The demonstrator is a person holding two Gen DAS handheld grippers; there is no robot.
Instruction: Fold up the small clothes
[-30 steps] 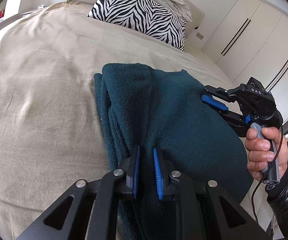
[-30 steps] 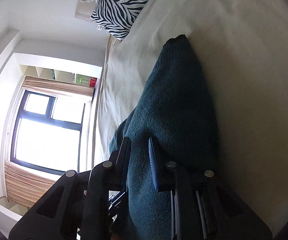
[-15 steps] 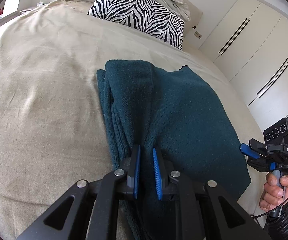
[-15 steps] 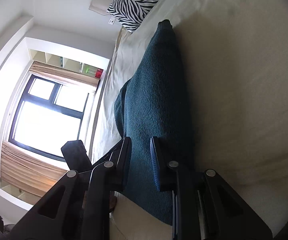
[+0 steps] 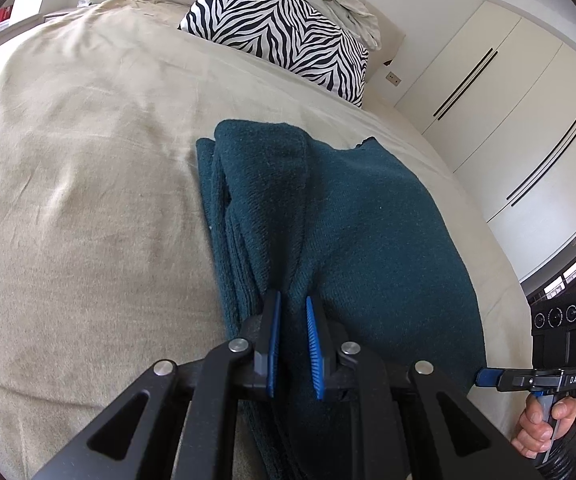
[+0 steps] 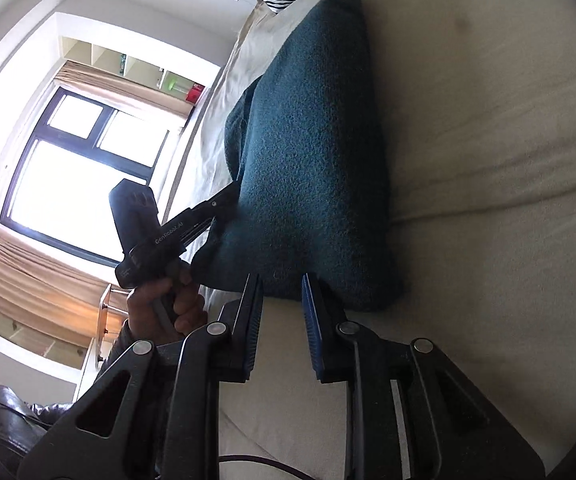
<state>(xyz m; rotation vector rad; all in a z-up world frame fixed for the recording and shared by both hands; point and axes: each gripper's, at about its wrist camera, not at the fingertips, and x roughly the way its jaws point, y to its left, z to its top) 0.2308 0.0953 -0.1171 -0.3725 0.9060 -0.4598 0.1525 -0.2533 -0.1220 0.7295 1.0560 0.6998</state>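
Observation:
A dark teal knitted garment [image 5: 347, 220] lies folded in layers on the beige bed [image 5: 68, 200]. My left gripper [image 5: 292, 300] is shut on a raised fold at its near edge, the blue pads pinching the cloth. In the right wrist view that gripper [image 6: 228, 200] bites into the garment's [image 6: 311, 140] left side, held by a hand [image 6: 168, 304]. My right gripper [image 6: 281, 284] is rolled on its side just off the garment's near edge. Its jaws are opening and the pads press on nothing. From the left wrist view it [image 5: 487, 378] sits at the garment's right corner.
A zebra-print pillow [image 5: 280, 28] and a crumpled white cover lie at the head of the bed. White wardrobe doors [image 5: 507, 100] stand on the right. A bright window [image 6: 68, 160] with curtains is beyond the bed's far side.
My right gripper let go of the garment, drew back off it to the edge, rolled, and its jaws widened. The left gripper kept its pinch and barely moved.

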